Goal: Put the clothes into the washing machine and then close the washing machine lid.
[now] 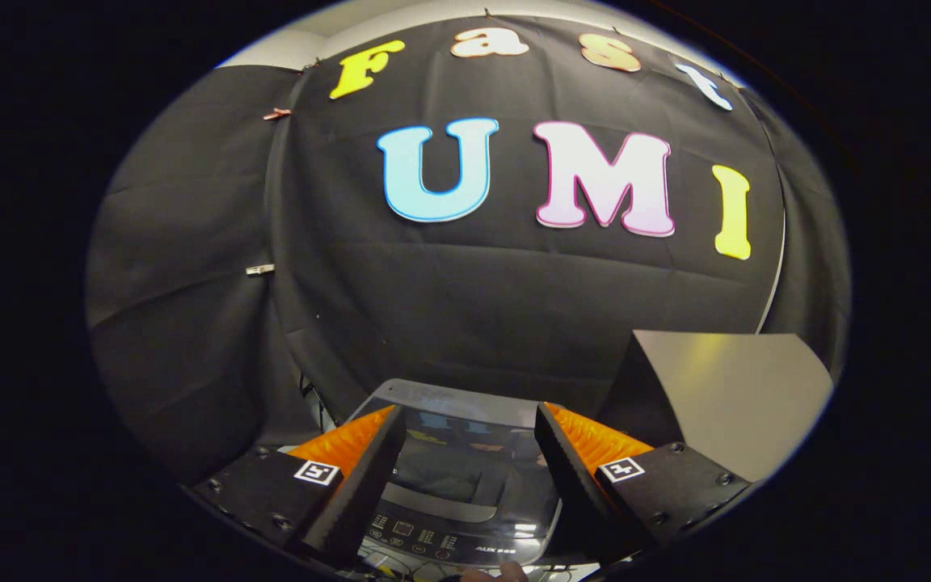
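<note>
Gripper [469, 453] fingers wide apart, holding nothing, above the washing machine [465, 485]. Glass lid [457, 436] looks down; task prob. done.

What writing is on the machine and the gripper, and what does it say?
Washing machine, front edge: small brand mark, too blurred to read.
Control panel: tiny button captions, too small to read.
Gripper, open above the machine: square black-and-white marker on each finger, no words.
</note>
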`<state>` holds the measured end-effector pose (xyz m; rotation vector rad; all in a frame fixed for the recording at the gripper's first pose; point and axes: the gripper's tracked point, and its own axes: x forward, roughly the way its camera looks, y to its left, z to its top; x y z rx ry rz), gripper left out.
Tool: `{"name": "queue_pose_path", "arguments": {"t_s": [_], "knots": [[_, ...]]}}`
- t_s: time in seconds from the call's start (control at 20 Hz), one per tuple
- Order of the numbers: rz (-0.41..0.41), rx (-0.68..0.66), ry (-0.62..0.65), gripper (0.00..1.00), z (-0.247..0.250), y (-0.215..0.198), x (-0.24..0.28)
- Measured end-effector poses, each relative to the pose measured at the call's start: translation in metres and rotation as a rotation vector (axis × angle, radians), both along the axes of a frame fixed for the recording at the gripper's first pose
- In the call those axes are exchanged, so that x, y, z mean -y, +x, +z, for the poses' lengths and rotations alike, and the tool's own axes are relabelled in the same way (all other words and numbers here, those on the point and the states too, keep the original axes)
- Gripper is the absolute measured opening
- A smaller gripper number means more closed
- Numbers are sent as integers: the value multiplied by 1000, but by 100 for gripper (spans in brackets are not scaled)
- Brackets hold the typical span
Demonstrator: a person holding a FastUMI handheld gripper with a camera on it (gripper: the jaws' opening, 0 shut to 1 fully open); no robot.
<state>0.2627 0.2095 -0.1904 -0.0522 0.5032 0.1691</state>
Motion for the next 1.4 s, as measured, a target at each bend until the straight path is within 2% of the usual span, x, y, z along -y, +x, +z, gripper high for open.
{"name": "queue_pose_path", "arguments": {"t_s": [0.35, 0.7, 1.0, 1.4], "knots": [[33, 151, 35, 100, 53, -55, 26], [54, 303, 51, 100, 107, -129, 64], [4, 432, 89, 99, 140, -179, 104], [-94, 521, 58, 99, 172, -223, 158]]}}
